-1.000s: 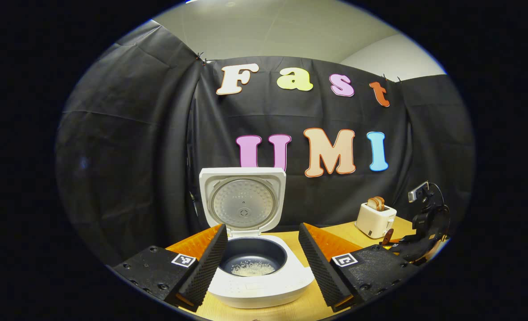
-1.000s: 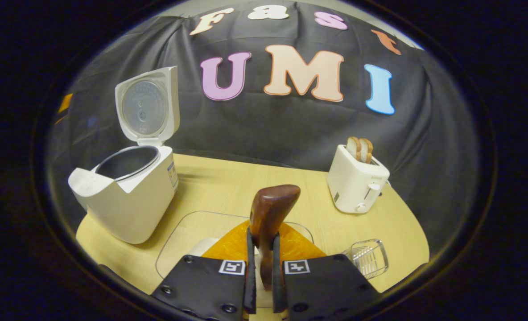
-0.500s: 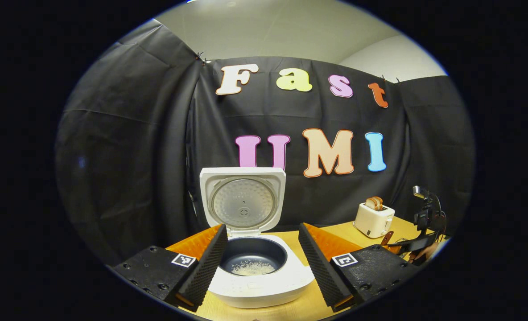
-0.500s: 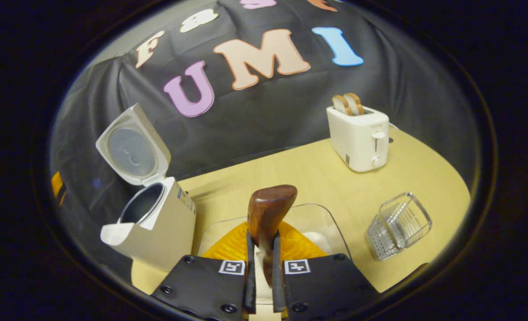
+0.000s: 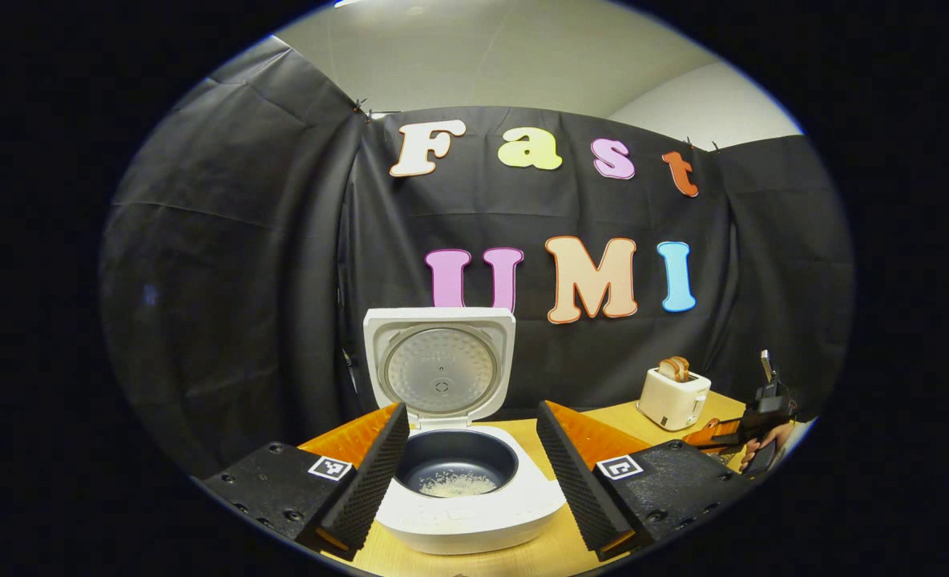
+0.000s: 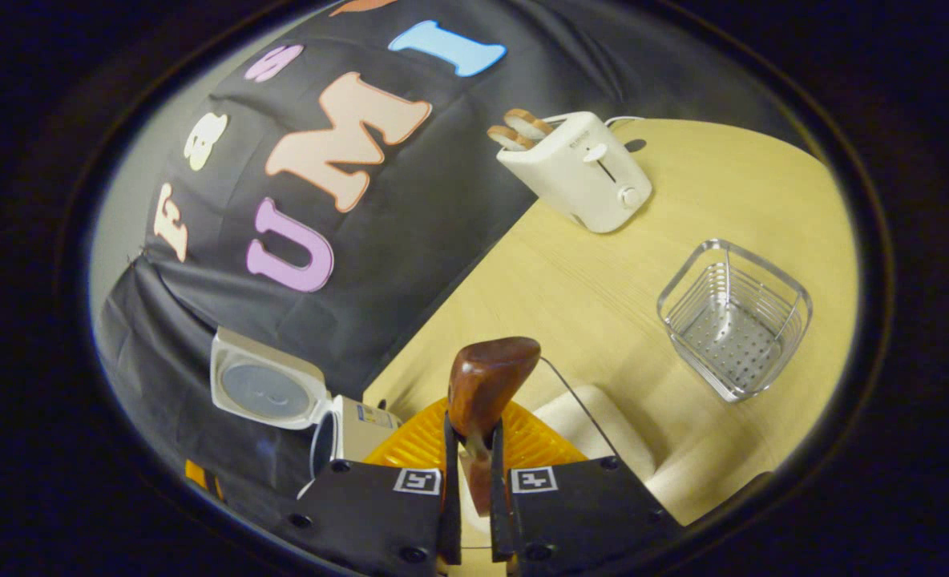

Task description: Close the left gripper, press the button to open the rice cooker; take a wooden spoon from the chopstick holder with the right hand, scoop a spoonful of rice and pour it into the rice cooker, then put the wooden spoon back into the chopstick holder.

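The right gripper (image 6: 474, 481) has its jaws clamped on the handle of the wooden spoon (image 6: 486, 389), both fingers pressing the dark, polished wood; the rounded end projects forward above the orange finger backing. The spoon is judged light, rigid and smooth, so a grip set well along the handle should limit slip and rotation when the bowl is loaded; whether the bowl carries rice cannot be told. Just beyond the jaws lies a clear tray (image 6: 595, 409) holding a pale mound, probably rice. Farther out on the pale wood bench (image 6: 683, 184) stands the chopstick holder (image 6: 732, 316), a square basket of clear ribs with a perforated base, with nothing in it. A white toaster (image 6: 579, 168) with two slices stands near the wall. The left gripper (image 5: 470, 473) has its jaws spread wide, ribbed black pads facing inward, grasping nothing. Between them sits the rice cooker (image 5: 462, 481), a glossy white body with its lid (image 5: 440, 369) raised upright and a dark inner pot with a thin layer of grains on its floor. Judged from this, returning the spoon to the holder remains.
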`<state>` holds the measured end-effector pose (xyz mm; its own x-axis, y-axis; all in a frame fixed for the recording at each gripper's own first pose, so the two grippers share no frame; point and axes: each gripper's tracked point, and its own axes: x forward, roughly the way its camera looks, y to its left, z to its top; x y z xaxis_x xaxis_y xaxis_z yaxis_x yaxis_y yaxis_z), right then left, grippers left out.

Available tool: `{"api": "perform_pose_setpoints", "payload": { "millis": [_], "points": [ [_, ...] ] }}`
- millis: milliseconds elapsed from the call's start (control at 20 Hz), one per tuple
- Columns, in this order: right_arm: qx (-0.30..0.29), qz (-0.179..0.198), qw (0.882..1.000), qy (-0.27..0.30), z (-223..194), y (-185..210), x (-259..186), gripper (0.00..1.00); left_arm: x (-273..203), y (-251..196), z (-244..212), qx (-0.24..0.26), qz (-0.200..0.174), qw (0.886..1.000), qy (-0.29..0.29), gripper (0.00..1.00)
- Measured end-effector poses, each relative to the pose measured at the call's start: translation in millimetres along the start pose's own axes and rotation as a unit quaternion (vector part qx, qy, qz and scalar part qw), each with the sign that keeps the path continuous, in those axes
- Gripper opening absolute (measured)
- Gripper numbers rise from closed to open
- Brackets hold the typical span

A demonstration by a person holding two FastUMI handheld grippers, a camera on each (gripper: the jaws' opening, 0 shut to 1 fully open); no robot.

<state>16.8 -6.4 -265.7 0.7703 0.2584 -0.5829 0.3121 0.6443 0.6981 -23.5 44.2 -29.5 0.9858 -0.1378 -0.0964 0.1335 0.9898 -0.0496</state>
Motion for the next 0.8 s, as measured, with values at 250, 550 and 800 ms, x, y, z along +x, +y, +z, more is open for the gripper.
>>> {"api": "perform_pose_setpoints", "payload": {
  "millis": [250, 550, 800],
  "points": [
    [0.090, 0.034, 0.995, 0.004, 16, 16, -5, 0.18, 2, -3, 2, -0.002, 0.000, 1.000, -0.003, 0.94],
    [0.134, 0.083, 0.987, 0.028, 12, 60, -4, 0.18, 3, 2, -1, -0.008, 0.005, 1.000, -0.001, 0.94],
    [0.139, 0.122, 0.982, 0.048, 1, 115, 6, 0.18, -3, 21, -4, -0.010, 0.020, 1.000, 0.001, 0.94]
  ]
}}
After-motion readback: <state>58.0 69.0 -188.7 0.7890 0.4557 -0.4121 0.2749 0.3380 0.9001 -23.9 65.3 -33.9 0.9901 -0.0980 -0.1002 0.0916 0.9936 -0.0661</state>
